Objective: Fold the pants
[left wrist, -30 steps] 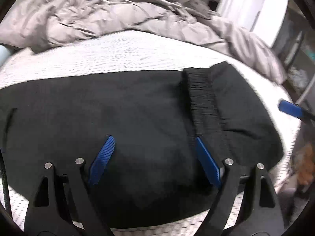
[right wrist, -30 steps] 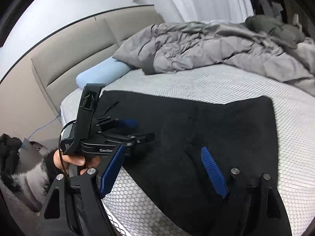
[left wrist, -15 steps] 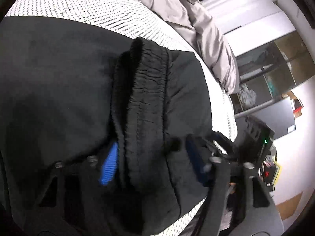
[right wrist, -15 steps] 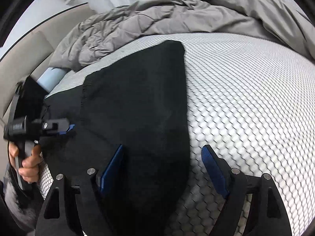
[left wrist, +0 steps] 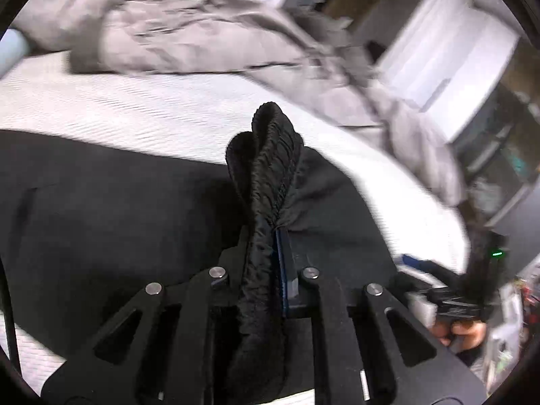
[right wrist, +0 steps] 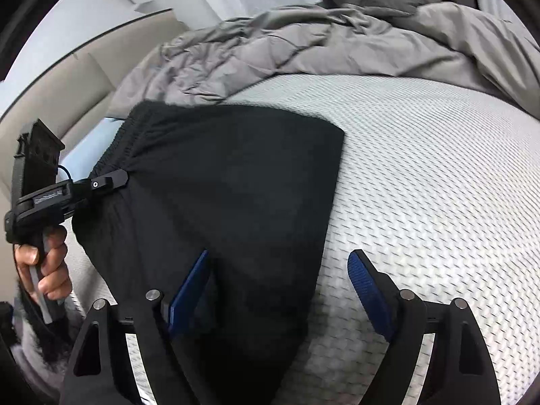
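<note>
Faintly, lettering on your left gripper (right wrist: pixel 121 177) is too blurred to read; its jaws, just closing, clamp the pants (right wrist: pixel 236 185) waistband (left wrist: pixel 273 155), bunched upright. Your right gripper (right wrist: pixel 276 290) gapes wide over the pants' edge.

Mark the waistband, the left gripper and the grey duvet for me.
waistband (left wrist: pixel 275 148), left wrist view, on the bunched elastic
left gripper (right wrist: pixel 116 179), right wrist view, at its fingertips
grey duvet (right wrist: pixel 337 44), right wrist view, mid-surface

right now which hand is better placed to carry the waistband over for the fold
Left. The left gripper has just closed on the waistband of the black pants; the right gripper is open, gripping nothing.
</note>
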Demonstrator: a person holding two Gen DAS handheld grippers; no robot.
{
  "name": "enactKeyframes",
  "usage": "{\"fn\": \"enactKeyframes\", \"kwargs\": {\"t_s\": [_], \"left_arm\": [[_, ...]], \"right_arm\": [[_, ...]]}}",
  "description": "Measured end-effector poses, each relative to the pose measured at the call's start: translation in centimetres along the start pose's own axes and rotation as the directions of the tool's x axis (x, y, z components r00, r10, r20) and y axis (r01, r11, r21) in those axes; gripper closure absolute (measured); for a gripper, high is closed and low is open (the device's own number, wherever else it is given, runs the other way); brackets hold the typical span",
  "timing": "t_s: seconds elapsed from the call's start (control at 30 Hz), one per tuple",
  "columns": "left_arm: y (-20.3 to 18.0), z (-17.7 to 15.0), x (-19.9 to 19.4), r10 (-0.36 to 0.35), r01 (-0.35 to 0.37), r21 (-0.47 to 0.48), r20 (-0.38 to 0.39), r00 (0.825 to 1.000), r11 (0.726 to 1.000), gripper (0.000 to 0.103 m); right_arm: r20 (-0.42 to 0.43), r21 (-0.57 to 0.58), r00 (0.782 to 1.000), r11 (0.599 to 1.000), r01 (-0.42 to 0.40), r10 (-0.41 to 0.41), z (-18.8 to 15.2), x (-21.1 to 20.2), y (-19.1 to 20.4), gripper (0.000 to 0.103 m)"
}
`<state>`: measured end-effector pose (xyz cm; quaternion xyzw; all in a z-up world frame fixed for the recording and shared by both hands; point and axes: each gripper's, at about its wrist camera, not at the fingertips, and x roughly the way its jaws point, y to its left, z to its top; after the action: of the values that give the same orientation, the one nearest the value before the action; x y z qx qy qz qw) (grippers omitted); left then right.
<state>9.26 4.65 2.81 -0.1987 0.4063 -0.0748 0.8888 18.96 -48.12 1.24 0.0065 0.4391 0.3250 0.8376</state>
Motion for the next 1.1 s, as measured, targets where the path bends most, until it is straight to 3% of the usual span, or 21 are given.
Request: {"fn": "enactKeyframes", "kwargs": {"t_s": [0.03,0.1,0.13,0.2,0.3,0.37,0.43,0.5,0.57,0.63,0.67,0.7,0.73,0.8,0.87,0.93,1.0,1.03,1.1], "left_arm": [[1.2,-0.4,0.6,0.061,-0.061,0.004,-0.031,0.998,0.998,0.091],[3.4,-1.1,2.2,0.145,-0.146,-0.006,-0.111,0.983,0.989,0.073],[4.6,-1.2,1.6,0.146,-0.150,-0.027,-0.109,0.983,0.988,0.064],[4.6,-1.3,0.6,0.138,-0.142,-0.044,-0.075,0.988,0.989,0.062],[2.5,-1.5,-2.3,0.148,-0.149,0.050,0.024,0.989,0.988,0.052],[0.5,-1.5,-3.9,0.110,-0.118,0.113,0.075,0.991,0.987,0.033],[-1.6,-1.9,-4.6,0.050,-0.070,0.209,0.095,0.994,0.976,0.028],[-3.0,-2.3,-4.1,0.028,-0.042,0.242,0.061,0.998,0.969,0.028],[-3.3,-3.0,-2.6,0.002,0.000,0.237,-0.008,1.000,0.971,0.028],[-3.3,-3.6,-1.1,0.013,0.001,0.229,-0.061,0.998,0.973,0.028],[-3.3,-3.9,-0.6,0.027,-0.010,0.232,-0.074,0.997,0.973,0.028],[-3.3,-4.1,-0.1,0.042,-0.021,0.240,-0.081,0.996,0.971,0.028],[-3.2,-4.4,0.1,0.047,-0.026,0.247,-0.080,0.996,0.969,0.028],[-3.6,-4.7,0.6,0.059,-0.035,0.265,-0.083,0.995,0.964,0.028],[-3.7,-4.8,1.0,0.063,-0.037,0.277,-0.085,0.994,0.960,0.028],[-3.7,-5.1,1.6,0.065,-0.035,0.290,-0.092,0.994,0.956,0.028],[-3.8,-5.4,1.8,0.079,-0.048,0.303,-0.091,0.993,0.952,0.028],[-3.9,-5.4,1.9,0.084,-0.053,0.308,-0.089,0.992,0.950,0.028],[-4.1,-5.4,1.6,0.084,-0.056,0.305,-0.080,0.993,0.951,0.028]], "right_arm": [[-0.010,-0.011,1.000,1.000,-0.009,0.009,0.1,0.4,0.6,0.018],[-0.042,-0.037,0.999,0.999,-0.004,0.002,0.1,1.5,1.5,0.018],[-0.063,-0.052,0.998,0.999,0.014,-0.017,0.0,2.2,1.8,0.018],[-0.097,-0.057,0.994,0.998,0.041,-0.046,0.0,3.4,2.1,0.018],[-0.094,-0.047,0.994,0.998,0.043,-0.048,-0.8,2.7,2.3,0.018],[-0.066,-0.068,0.997,0.997,0.026,-0.031,-0.9,1.6,3.2,0.018],[-0.058,-0.097,0.998,0.995,0.024,-0.030,-1.4,0.6,4.1,0.018],[-0.085,-0.088,0.996,0.996,-0.007,-0.001,-2.1,0.8,3.8,0.018],[-0.148,0.072,0.984,0.993,-0.089,0.099,-2.6,1.9,1.6,0.025],[-0.122,0.228,0.967,0.955,-0.192,0.223,-2.9,2.2,-0.4,0.025],[-0.097,0.313,0.946,0.912,-0.266,0.309,-3.2,2.0,-1.4,0.031],[-0.090,0.342,0.935,0.893,-0.294,0.342,-3.3,1.9,-1.7,0.052],[-0.089,0.341,0.929,0.887,-0.310,0.359,-3.3,1.6,-1.7,0.061],[-0.088,0.280,0.947,0.920,-0.274,0.309,-3.6,0.9,-0.9,0.083],[-0.061,0.211,0.961,0.944,-0.253,0.271,-3.6,-0.5,-0.1,0.091],[-0.049,0.156,0.973,0.964,-0.216,0.226,-3.5,-1.8,0.3,0.092],[-0.118,0.062,0.990,0.995,-0.076,0.083,-4.2,-1.0,0.9,0.092],[-0.174,0.049,0.983,0.997,-0.057,0.065,-4.9,0.0,0.8,0.092],[-0.177,0.099,0.979,0.991,-0.087,0.104,-5.0,0.0,0.1,0.089]]}}
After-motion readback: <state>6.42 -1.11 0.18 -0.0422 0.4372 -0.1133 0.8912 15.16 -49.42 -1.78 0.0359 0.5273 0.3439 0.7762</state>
